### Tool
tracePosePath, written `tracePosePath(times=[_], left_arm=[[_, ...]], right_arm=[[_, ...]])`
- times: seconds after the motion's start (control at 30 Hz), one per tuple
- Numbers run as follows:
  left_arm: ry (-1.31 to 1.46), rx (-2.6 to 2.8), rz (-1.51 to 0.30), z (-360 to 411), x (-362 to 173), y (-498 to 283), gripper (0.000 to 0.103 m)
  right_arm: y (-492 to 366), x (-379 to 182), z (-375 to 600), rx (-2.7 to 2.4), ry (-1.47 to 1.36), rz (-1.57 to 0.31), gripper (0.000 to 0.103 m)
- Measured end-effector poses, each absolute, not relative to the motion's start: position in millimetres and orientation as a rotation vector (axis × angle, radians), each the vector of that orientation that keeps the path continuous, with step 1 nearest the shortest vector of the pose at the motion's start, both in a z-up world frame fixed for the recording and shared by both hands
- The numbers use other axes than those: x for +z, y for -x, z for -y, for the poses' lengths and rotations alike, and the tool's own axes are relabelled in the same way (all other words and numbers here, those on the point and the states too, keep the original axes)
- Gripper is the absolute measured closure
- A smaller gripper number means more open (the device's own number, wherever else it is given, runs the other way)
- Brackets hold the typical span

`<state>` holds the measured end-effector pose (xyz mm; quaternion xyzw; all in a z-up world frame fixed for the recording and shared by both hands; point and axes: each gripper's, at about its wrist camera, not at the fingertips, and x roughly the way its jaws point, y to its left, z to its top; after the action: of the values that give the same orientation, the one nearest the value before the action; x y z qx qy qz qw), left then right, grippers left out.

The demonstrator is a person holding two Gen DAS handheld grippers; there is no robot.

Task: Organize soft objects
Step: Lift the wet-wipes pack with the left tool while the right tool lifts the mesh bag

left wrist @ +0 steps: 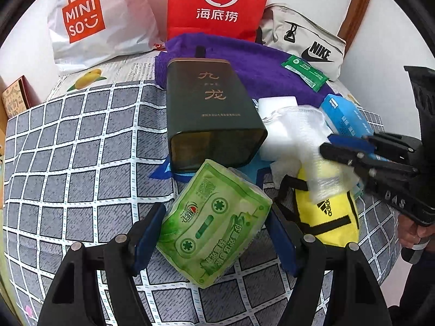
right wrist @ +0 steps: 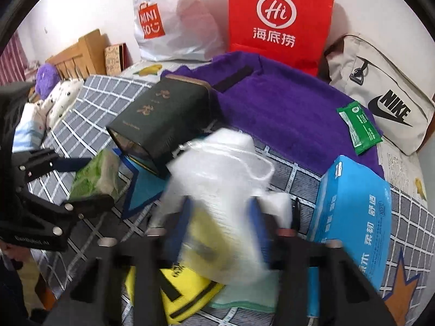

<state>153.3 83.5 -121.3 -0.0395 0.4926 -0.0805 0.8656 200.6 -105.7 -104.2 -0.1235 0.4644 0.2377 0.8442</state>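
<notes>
layout of the bed top

a green plastic tissue pack point(left wrist: 214, 225) is found in the foreground on the grey checked bedspread point(left wrist: 81, 141), between the fingers of the left gripper point(left wrist: 214, 231). directly behind it a dark rectangular tin point(left wrist: 209, 114) is laid on its side. right of the pack, a yellow fabric pouch point(left wrist: 326, 214) is partly covered by a white mesh bag point(left wrist: 299, 133). further right a blue tissue box point(left wrist: 345, 116) is placed. behind the tin a purple towel point(left wrist: 250, 62) is spread, with a green sachet point(left wrist: 304, 72) on it. at the wall a white plastic bag point(left wrist: 100, 19), a red paper bag point(left wrist: 217, 5) and a beige canvas bag point(left wrist: 304, 38) are lined up left to right.
</notes>
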Motion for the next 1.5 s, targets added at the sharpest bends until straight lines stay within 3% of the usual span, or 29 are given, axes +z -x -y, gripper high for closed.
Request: tracePosePath(times=[0.23, 1.17, 1.5], left_arm=[[0.098, -0.17, -1.028, -84, -119, -154, 0.03], [0.084, -0.146, -0.929, -81, -62, -155, 0.031], [0.067, -0.151, -0.889, -75, -38, -160, 0.031]], right_arm=[[-195, -82, 127, 0.533, 0.191, -0.934, 0.1], [-174, 1, 177, 0.539, 0.114, -0.763, 0.101], [-182, 8, 183, 0.525, 0.101, -0.757, 0.101]])
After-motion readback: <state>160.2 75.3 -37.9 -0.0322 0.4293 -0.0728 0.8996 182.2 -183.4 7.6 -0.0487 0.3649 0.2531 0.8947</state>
